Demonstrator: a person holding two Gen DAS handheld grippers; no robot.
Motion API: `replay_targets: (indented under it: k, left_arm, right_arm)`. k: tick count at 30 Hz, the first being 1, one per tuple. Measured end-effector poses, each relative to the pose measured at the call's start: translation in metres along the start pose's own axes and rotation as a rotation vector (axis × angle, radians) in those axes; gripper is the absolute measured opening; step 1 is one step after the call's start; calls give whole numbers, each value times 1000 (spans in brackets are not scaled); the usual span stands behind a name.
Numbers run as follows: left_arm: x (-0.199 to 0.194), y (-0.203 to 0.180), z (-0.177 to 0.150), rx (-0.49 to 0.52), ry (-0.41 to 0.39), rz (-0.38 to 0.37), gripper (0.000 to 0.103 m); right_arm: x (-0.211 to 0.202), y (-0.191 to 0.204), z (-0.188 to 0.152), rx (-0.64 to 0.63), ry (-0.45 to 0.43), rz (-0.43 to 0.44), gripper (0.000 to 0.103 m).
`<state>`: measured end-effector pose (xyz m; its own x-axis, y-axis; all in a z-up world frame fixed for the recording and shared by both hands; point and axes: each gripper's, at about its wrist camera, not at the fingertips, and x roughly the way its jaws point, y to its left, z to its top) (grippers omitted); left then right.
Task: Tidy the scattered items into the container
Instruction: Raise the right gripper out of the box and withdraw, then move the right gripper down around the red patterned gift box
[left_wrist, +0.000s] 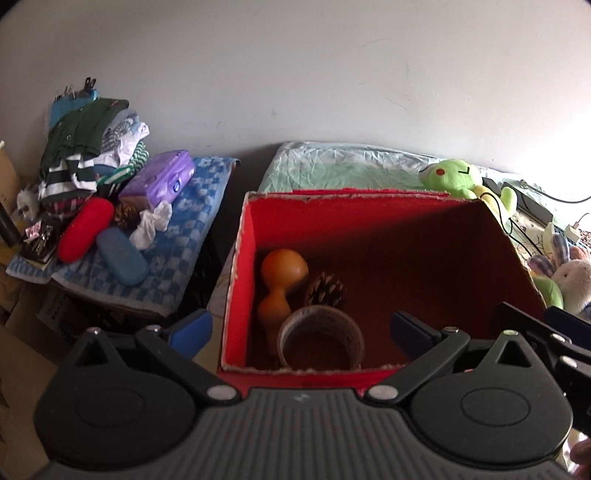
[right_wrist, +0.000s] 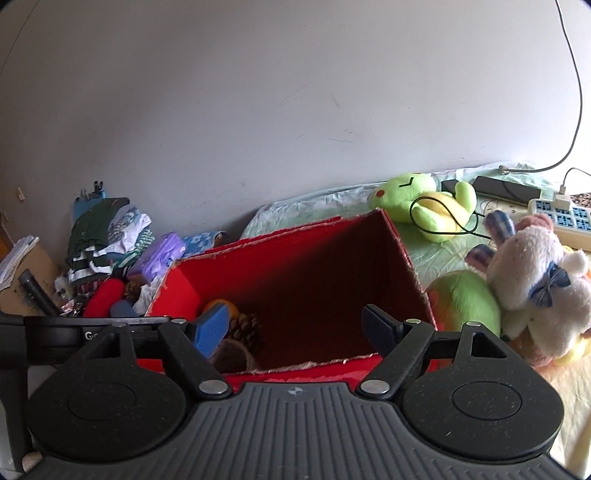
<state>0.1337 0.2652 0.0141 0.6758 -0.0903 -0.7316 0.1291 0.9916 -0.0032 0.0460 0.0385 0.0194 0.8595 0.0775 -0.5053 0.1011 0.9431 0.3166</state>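
Note:
A red cardboard box (left_wrist: 369, 229) stands open on the bed. Inside it lie an orange gourd (left_wrist: 284, 269), a pine cone (left_wrist: 327, 290) and a tape roll (left_wrist: 319, 336). My left gripper (left_wrist: 301, 325) hangs open over the box's near left corner, nothing between its blue pads. In the right wrist view my right gripper (right_wrist: 294, 326) is open and empty above the near rim of the box (right_wrist: 295, 266), with the gourd (right_wrist: 232, 308) and pine cone (right_wrist: 245, 328) just past its left finger. A red glasses case (left_wrist: 86, 229), a blue case (left_wrist: 122, 254) and a purple tissue pack (left_wrist: 159, 181) lie on a blue checked towel to the left.
A pile of folded clothes (left_wrist: 88, 147) sits behind the towel. A green plush (right_wrist: 421, 199), a white plush (right_wrist: 535, 284), a power strip (right_wrist: 561, 218) and cables crowd the bed right of the box. A crumpled tissue (left_wrist: 151, 225) and a second pine cone (left_wrist: 125, 216) lie on the towel.

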Motion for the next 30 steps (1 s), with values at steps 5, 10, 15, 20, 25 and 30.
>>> replay_targets:
  k: [5, 10, 15, 20, 25, 30]
  left_arm:
    - [-18, 9, -22, -44, -13, -25, 102]
    - [-12, 11, -57, -110, 73, -35, 100]
    - [1, 4, -97, -183, 175, -87, 97]
    - [-6, -4, -119, -218, 186, -159, 97]
    - [-14, -11, -127, -206, 158, -218, 92]
    - [-10, -33, -125, -156, 177, -365, 83]
  right_arm:
    - [-1, -6, -3, -19, 31, 67, 79]
    - [2, -22, -15, -24, 135, 119, 65]
    - [8, -33, -37, -47, 265, 168, 47]
    - [14, -39, -54, -52, 353, 197, 43]
    - [16, -43, -61, -59, 387, 188, 43]
    - [16, -56, -63, -44, 401, 149, 43]
